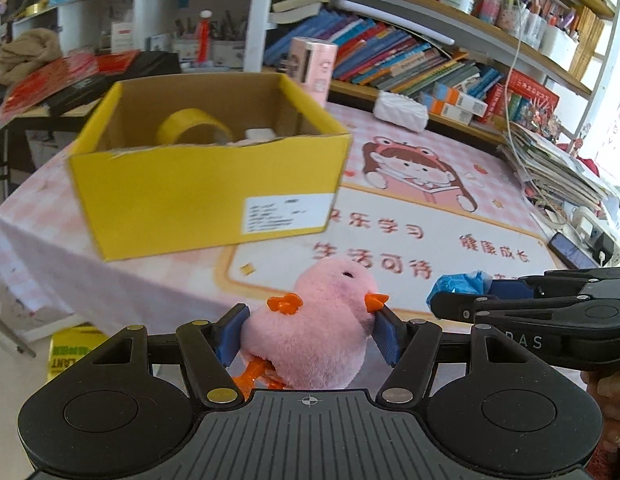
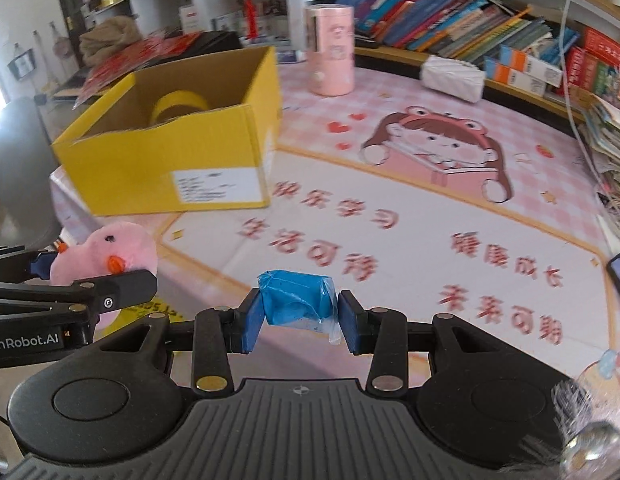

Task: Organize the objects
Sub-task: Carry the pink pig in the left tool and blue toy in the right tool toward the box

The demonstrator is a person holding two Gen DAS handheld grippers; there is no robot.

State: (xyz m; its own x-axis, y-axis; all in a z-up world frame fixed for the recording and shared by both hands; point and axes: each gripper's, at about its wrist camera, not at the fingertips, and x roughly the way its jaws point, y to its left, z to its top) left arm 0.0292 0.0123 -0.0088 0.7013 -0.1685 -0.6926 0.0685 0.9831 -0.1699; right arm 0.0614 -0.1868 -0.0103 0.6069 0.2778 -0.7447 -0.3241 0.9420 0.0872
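- The left gripper (image 1: 307, 334) is clamped on the pink plush chick (image 1: 322, 324), with one blue pad on each side of its soft body; the toy is lifted, near the front edge of the table (image 1: 490, 208).
- The right gripper (image 2: 299, 316) is closed on a blue wrapped packet (image 2: 295, 300), also held above the table, just to the right of the chick.
- The yellow cardboard box (image 1: 197, 196) stands open on the far left part of the table, and a yellow tape roll (image 1: 193, 126) already lies inside.
- I judge the step in hand is to carry both things to the box. To do it well, each should pass above the near wall before the pads separate.
- The plush is soft and can slip, so the grip should stay firm until it is over the opening.
- Both grippers point forward and about level, side by side, the right one near the left one, so they should go in one after the other to avoid touching.
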